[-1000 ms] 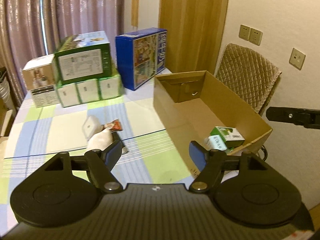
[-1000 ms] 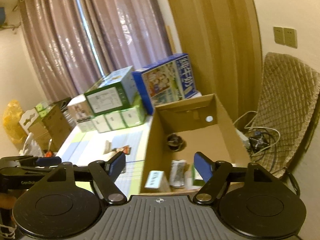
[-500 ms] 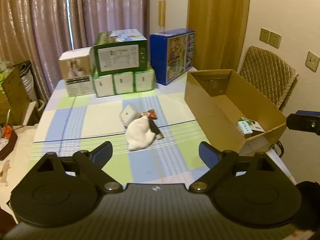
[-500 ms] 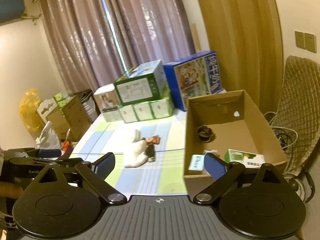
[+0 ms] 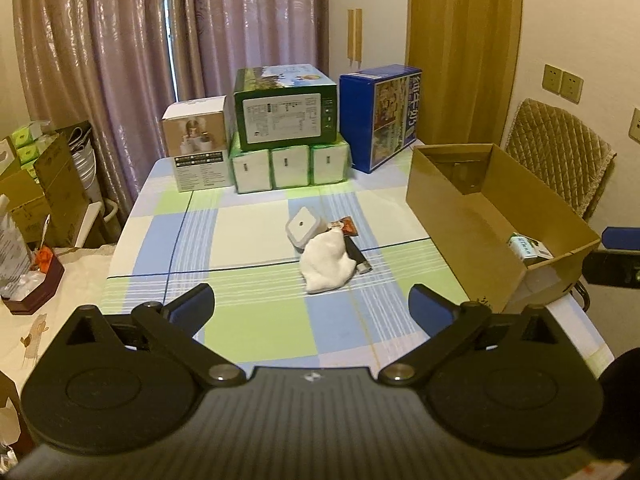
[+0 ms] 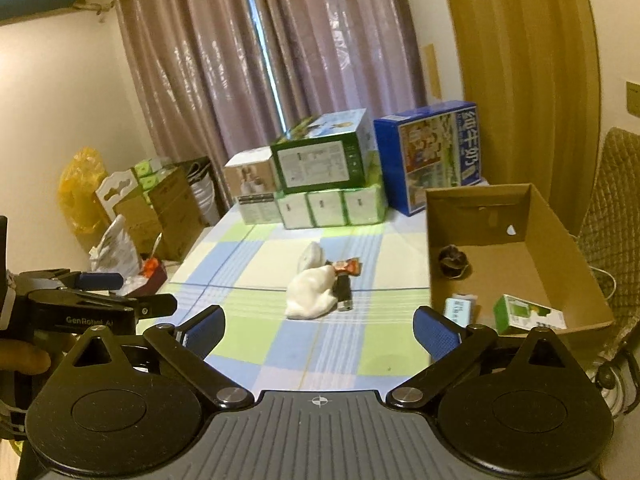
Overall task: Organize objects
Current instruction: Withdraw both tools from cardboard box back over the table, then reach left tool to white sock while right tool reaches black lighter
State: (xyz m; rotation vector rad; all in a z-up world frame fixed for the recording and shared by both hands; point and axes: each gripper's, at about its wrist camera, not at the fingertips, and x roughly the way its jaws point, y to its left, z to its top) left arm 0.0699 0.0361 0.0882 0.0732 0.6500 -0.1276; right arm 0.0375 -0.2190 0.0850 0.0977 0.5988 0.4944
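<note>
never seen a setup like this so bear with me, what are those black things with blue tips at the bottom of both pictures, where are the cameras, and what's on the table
Those black shapes are two hand-held grabbing tools, one in each of a person's hands; there is no robot arm. Each tool carries a wide-angle camera that looks forward along its two blue-tipped fingers.

One picture comes from the left gripper, the other from the right gripper. Both have their fingers spread apart and hold nothing.

On the checked tablecloth lies a small heap: a white cloth, a white square case, an orange snack packet and a dark tube partly under the cloth. To the right stands an open cardboard box that already holds a green carton, a pale blue packet and a dark round item. Stacked product boxes fill the far end.
</note>
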